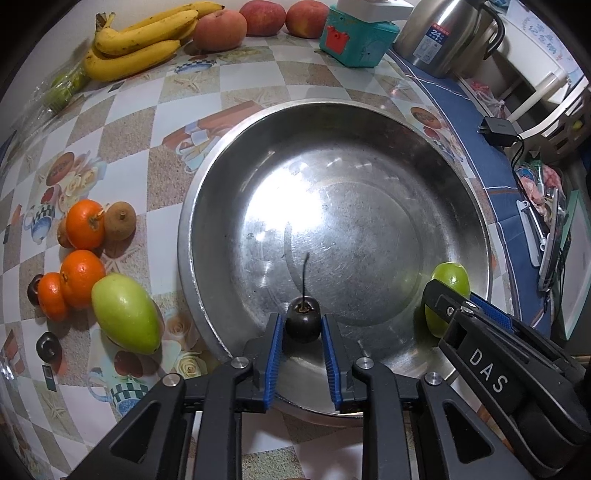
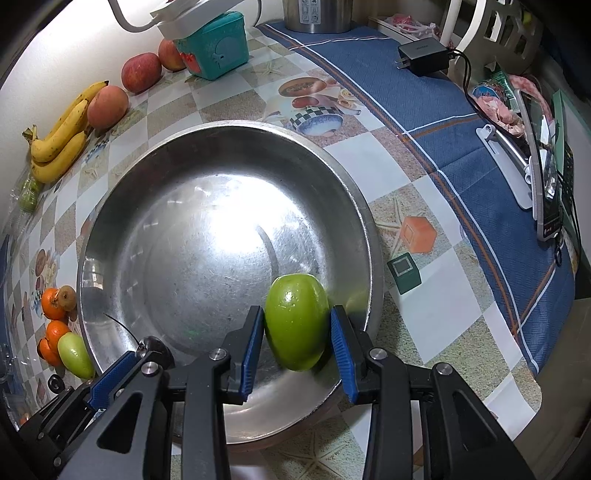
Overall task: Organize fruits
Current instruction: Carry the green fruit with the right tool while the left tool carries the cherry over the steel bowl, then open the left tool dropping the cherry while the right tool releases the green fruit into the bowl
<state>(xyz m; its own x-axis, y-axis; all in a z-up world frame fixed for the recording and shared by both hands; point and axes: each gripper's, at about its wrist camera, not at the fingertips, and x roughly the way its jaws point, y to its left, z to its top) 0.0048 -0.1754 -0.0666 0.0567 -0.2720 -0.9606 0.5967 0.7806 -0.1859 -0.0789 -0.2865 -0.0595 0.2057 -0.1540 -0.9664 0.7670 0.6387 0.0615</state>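
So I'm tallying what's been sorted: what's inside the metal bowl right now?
Inside the metal bowl: a dark cherry between the left claw pads, which don't press it, and a green fruit gripped by the right claw. The near floor is hidden by the claws.

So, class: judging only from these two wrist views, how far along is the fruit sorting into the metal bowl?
Early. Done: a dark cherry sits in the metal bowl, the left gripper open around it. In hand: the right gripper holds a green fruit over the bowl. Left: oranges, bananas, apples, another green fruit, more cherries.
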